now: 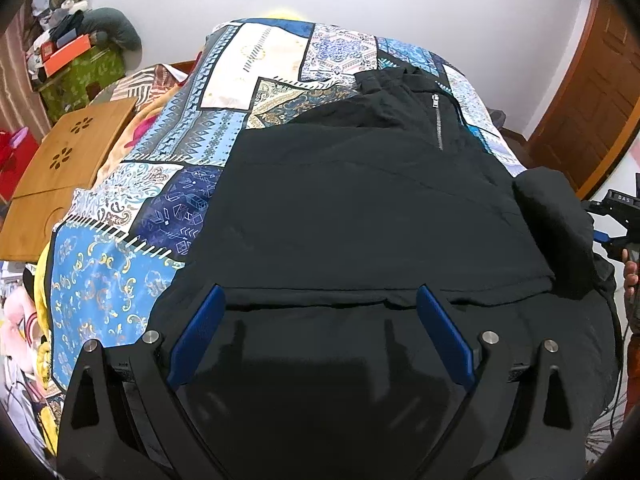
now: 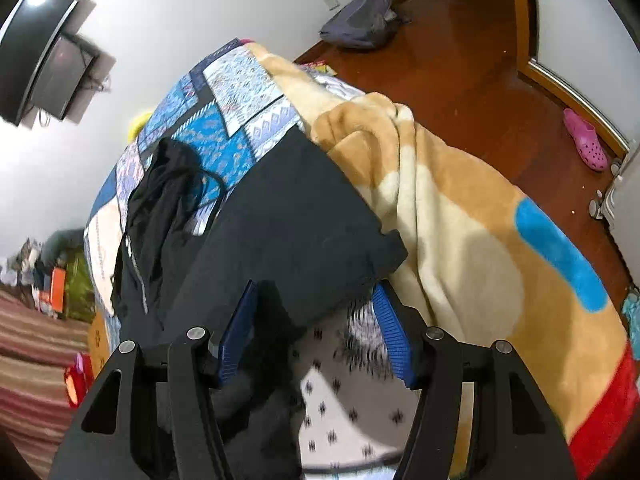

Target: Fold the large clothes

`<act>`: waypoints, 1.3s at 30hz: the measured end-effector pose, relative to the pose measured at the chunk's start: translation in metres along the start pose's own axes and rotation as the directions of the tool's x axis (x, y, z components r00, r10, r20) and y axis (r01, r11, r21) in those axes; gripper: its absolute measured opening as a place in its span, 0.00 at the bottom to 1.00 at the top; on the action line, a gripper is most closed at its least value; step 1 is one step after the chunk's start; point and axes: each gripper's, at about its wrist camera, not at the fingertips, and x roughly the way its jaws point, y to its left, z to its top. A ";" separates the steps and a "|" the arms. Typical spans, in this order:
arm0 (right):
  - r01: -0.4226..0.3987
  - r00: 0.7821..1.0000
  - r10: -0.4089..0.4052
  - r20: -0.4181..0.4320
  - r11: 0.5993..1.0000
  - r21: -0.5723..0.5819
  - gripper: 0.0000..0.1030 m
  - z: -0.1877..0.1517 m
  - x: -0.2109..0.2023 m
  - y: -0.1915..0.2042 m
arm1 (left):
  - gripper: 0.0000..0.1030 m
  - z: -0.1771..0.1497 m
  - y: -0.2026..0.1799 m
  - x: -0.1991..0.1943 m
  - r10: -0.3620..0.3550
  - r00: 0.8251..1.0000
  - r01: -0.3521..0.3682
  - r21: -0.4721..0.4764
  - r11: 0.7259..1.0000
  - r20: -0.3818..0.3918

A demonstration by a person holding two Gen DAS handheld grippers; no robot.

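Left gripper (image 1: 320,300): jaws wide apart, blue pads clear of the cloth. It hovers over the near part of the black garment (image 1: 360,208), whose folded edge runs across just beyond the pad tips. Nothing is gripped.

Right gripper (image 2: 316,300): jaws standing about half apart, nothing pressed between the pads. The near corner of the black garment (image 2: 296,220) lies over and between the pad tips; whether the left pad touches the cloth cannot be told. The view is motion-blurred near the jaws.

Black garment: spread flat on the bed, folded into a broad dark panel. Its upper part, with a silver zipper (image 1: 437,120), lies bunched at the far end. A rolled sleeve or fold (image 1: 552,224) sits at the garment's right edge in the left wrist view.

Patchwork bedspread (image 1: 160,200): blue, white and navy panels, under the garment.

Beige fleece blanket (image 2: 460,208): heaped just beside the garment, with blue and red patches.

Wooden lap tray (image 1: 60,168): on the bed's left side, well apart from the garment.

Other hand-held gripper and fingers (image 1: 630,276): at the right edge of the left wrist view.

Pink clog (image 2: 586,144): on the wooden floor (image 2: 460,64).

Grey bag (image 2: 360,20): against the wall.
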 end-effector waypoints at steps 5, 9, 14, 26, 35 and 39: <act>0.013 0.999 -0.012 0.053 1.000 -0.024 0.20 0.004 -0.008 0.007 | 0.94 0.000 0.001 0.003 0.002 1.000 -0.002 -0.004 1.000 -0.003; 0.023 0.993 -0.007 0.117 0.990 -0.136 0.12 0.004 -0.029 0.033 | 0.94 0.000 0.001 0.002 0.003 1.000 -0.003 -0.001 1.000 0.004; -0.045 0.986 0.087 0.144 0.962 -0.271 0.11 0.000 -0.058 0.086 | 0.94 0.002 0.002 -0.008 -0.002 0.999 0.002 0.003 1.000 0.033; -0.225 0.956 0.294 0.014 0.761 -0.609 0.10 -0.083 -0.085 0.241 | 0.94 0.002 0.027 -0.045 0.007 0.994 -0.003 -0.038 0.999 0.108; -0.337 0.937 0.155 -0.312 0.625 -0.704 0.10 -0.193 0.014 0.284 | 0.94 -0.012 0.067 -0.061 0.035 0.993 -0.020 -0.126 0.992 0.113; -0.341 0.922 0.055 -0.384 0.590 -0.732 0.10 -0.231 0.045 0.287 | 0.94 -0.019 0.082 -0.062 0.041 0.994 -0.024 -0.161 0.987 0.100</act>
